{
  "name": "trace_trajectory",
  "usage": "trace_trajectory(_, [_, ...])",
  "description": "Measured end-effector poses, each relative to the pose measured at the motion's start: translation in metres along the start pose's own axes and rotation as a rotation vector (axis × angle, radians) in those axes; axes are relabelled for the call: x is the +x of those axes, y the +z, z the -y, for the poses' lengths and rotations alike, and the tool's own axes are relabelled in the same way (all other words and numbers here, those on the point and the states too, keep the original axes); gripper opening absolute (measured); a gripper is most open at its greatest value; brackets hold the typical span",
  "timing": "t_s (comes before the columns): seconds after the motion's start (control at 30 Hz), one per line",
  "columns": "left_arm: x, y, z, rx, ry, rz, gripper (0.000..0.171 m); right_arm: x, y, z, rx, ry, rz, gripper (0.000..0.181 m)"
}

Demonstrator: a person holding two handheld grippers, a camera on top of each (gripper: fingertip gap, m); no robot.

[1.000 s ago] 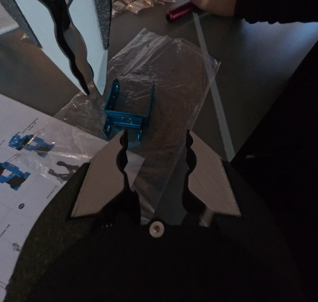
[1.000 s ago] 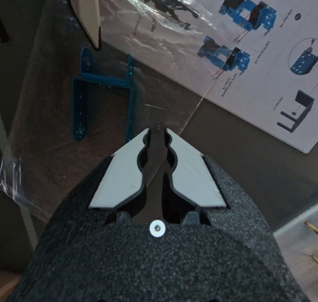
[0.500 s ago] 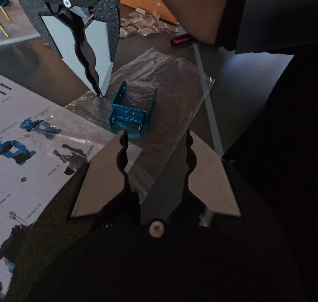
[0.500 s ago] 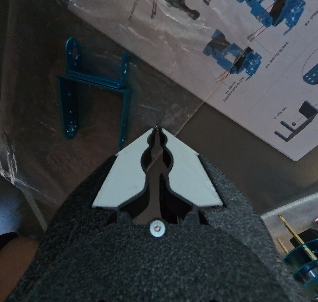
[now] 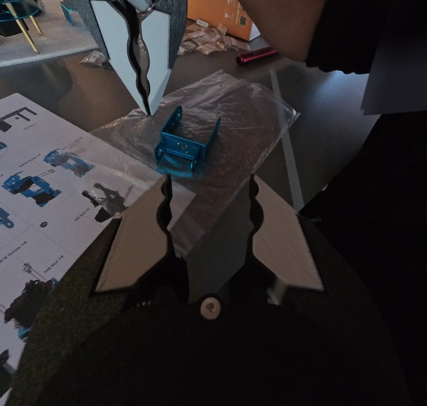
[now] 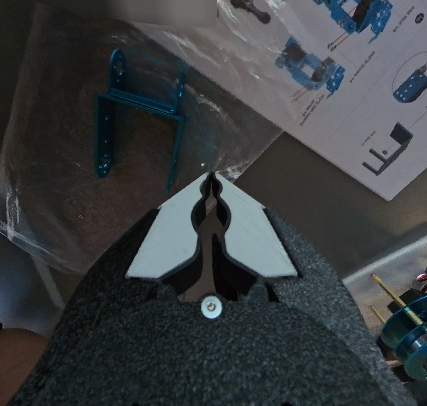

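A blue metal U-bracket [image 5: 184, 145] lies on a clear plastic bag [image 5: 231, 122] on the dark table. My left gripper [image 5: 209, 177] is open and empty, hovering just short of the bracket, with its tips over the bag. My right gripper [image 6: 211, 174] is shut, its tips pinching the bag's edge [image 6: 57, 140] beside the bracket [image 6: 138, 103]. It also shows in the left wrist view [image 5: 149, 114], pointing down at the bag's far left edge. The bag puckers at the tips.
A printed instruction sheet [image 5: 46, 187] lies left of the bag, partly under it [image 6: 346, 94]. Far side: an orange box [image 5: 215, 4], small parts packets [image 5: 208, 39], a red cylinder [image 5: 256, 55], a person's arm [image 5: 277, 13]. A blue disc assembly with brass posts [image 6: 406, 339] stands by the right gripper. My right fingertips sit around 15 cm from my left ones.
My right gripper has closed from a narrow gap to shut at the bag's edge. My left gripper has pulled back and up a little, still open.
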State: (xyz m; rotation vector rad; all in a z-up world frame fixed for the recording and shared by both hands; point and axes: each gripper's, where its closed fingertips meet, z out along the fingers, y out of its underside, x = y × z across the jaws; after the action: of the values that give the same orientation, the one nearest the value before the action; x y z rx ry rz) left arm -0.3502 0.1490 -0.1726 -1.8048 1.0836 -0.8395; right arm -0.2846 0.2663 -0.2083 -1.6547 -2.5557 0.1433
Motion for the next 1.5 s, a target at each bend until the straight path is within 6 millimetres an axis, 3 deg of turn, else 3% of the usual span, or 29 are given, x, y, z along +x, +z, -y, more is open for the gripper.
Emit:
trace_trajectory(0.23, [0.010,0.007,-0.001,-0.019,0.023,-0.022,0.067,-0.004,-0.007,-0.013,0.073,0.038,-0.028,0.000])
trace_trajectory(0.4, [0.012,0.009,0.002,-0.027,0.030,-0.026,0.067,-0.014,-0.005,0.004,0.185,0.002,-0.004,0.010])
trace_trajectory(0.6, [0.010,0.013,0.004,-0.047,0.044,-0.014,0.067,-0.024,0.001,0.007,0.197,-0.020,0.084,0.013])
trace_trajectory(0.8, [0.001,0.014,0.001,-0.066,0.023,-0.016,0.067,-0.021,0.003,0.013,0.212,-0.056,0.048,0.014])
trace_trajectory(1.5, [-0.003,0.011,-0.010,-0.070,0.018,-0.017,0.066,-0.021,0.012,0.011,-0.010,-0.047,0.052,0.004])
